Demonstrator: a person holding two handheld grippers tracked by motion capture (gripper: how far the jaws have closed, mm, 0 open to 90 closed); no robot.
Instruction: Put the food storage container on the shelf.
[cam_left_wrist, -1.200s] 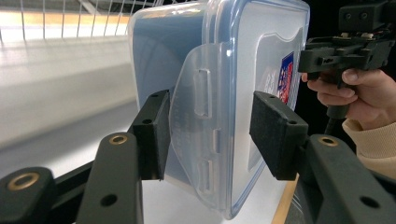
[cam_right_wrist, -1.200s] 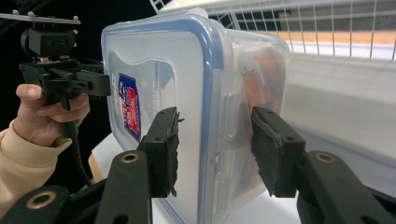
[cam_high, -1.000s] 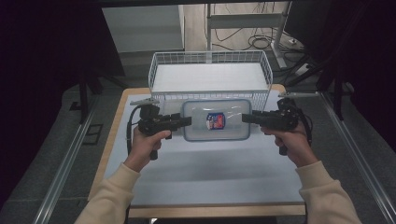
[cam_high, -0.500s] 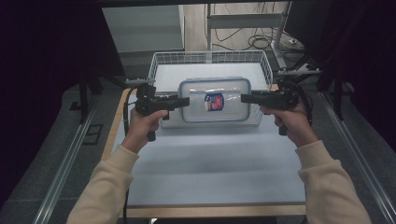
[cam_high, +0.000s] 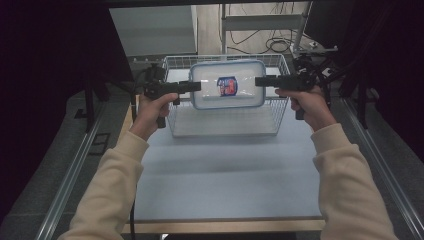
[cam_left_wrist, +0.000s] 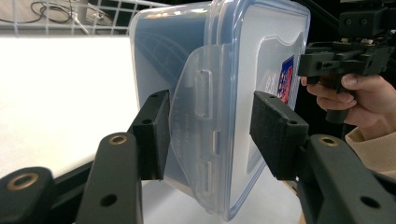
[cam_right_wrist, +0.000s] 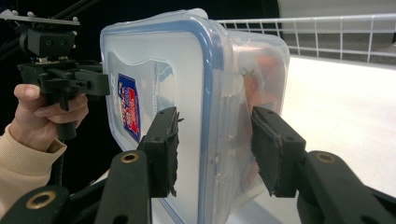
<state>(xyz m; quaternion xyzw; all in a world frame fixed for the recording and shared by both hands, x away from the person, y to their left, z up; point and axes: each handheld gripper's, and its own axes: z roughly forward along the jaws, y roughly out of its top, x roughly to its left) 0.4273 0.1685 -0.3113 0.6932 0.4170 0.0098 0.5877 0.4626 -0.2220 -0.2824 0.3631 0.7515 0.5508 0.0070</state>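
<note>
With the box (cam_high: 227, 85) held between the left tongs (cam_high: 196, 86) and right tongs (cam_high: 260, 81), each pinching an end, above the basket (cam_high: 225, 122), lowering it well meant both tongs descending level together.

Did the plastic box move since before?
Yes. The plastic box went away from the person and up: it was on the table before the wire basket, now it's over it.

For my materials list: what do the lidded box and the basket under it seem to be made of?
The box looks like clear, glossy plastic: you see through its walls, and moulded latch flaps show on its ends. The basket looks like thin metal wire, coated white, welded in a grid; the coating is a guess.
</note>
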